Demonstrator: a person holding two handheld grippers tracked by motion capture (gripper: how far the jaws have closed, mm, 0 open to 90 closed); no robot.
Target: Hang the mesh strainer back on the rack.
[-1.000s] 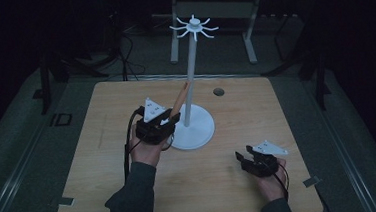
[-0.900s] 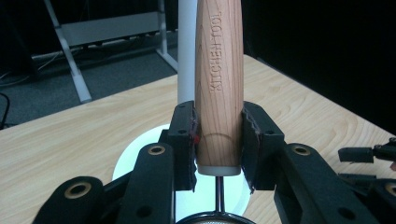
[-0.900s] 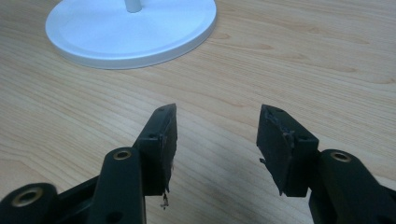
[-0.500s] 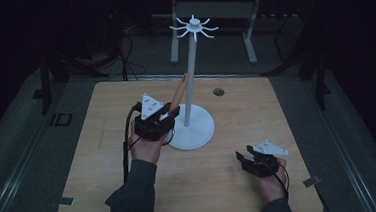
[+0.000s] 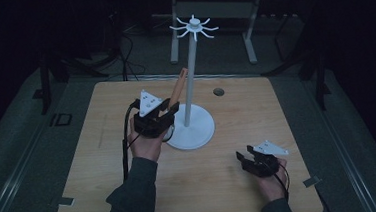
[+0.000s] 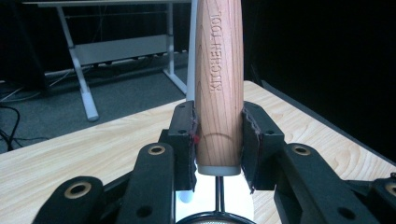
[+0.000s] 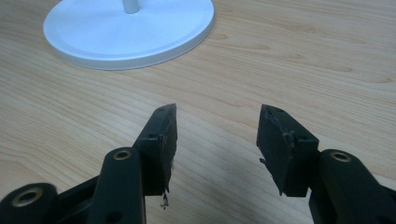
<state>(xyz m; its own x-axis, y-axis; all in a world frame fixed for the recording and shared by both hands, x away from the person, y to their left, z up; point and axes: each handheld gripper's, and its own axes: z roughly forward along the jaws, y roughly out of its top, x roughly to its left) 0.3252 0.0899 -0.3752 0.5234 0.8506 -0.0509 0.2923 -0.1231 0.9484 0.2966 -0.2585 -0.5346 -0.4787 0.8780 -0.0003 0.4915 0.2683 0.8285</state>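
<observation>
In the high view, a wooden handle (image 5: 177,88) is held left of centre by the left gripper (image 5: 168,109), whose jaws are closed on its lower end. In the left gripper view, the handle (image 6: 218,84) is seen clamped between the two pads, with a thin wire and a dark ring showing below its pale end cap; what the ring belongs to cannot be told. The handle's long axis runs up and away from the jaws, tilted toward the pole of the white stand (image 5: 193,130), which rises just right of it to a crown of hooks (image 5: 193,26) at upper centre. The free end of the handle is well below that crown, so a lift along the pole is judged to be the coming move. "KITCHEN TOOL" is stamped lengthwise along the handle. The right gripper (image 5: 247,161) rests at lower right on the table (image 5: 100,167), farther from the stand, its jaws open and empty.
</observation>
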